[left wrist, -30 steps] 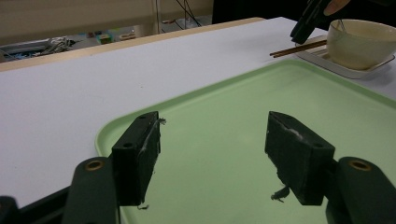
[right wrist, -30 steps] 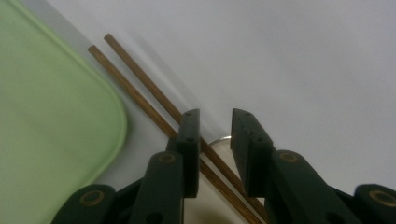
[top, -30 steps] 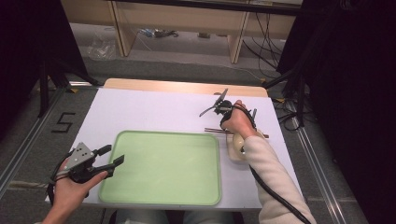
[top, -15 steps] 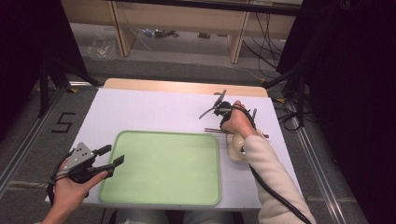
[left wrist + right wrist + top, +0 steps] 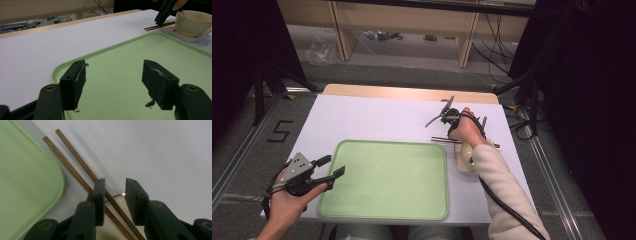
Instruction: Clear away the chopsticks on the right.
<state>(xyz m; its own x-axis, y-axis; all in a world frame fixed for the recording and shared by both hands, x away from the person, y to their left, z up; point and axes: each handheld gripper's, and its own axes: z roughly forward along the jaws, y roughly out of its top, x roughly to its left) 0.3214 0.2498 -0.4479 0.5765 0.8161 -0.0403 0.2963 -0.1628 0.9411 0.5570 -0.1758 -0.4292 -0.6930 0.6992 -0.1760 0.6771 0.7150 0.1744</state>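
My left gripper [image 5: 336, 165] rests open at the front left, its jaws over the left rim of the green tray [image 5: 387, 150] with nothing between them; the left gripper view has the gripper [image 5: 115, 67] above the bare tray [image 5: 120, 57]. My right gripper [image 5: 449, 129] points down at two brown chopsticks [image 5: 443, 140] that lie to the right of the tray. In the right gripper view the gripper [image 5: 115, 185] stands open. The chopsticks [image 5: 75, 160] run under its left jaw and into the gap, and the pads do not press on them. A cream bowl [image 5: 192, 22] sits on a small white dish beside them.
The white table top [image 5: 372, 115] spreads behind the tray to a wooden far edge. The bowl [image 5: 464, 159] lies partly under the right wrist. A thick black cable trails from the right gripper along the sleeve. Dark stands and floor cables surround the table.
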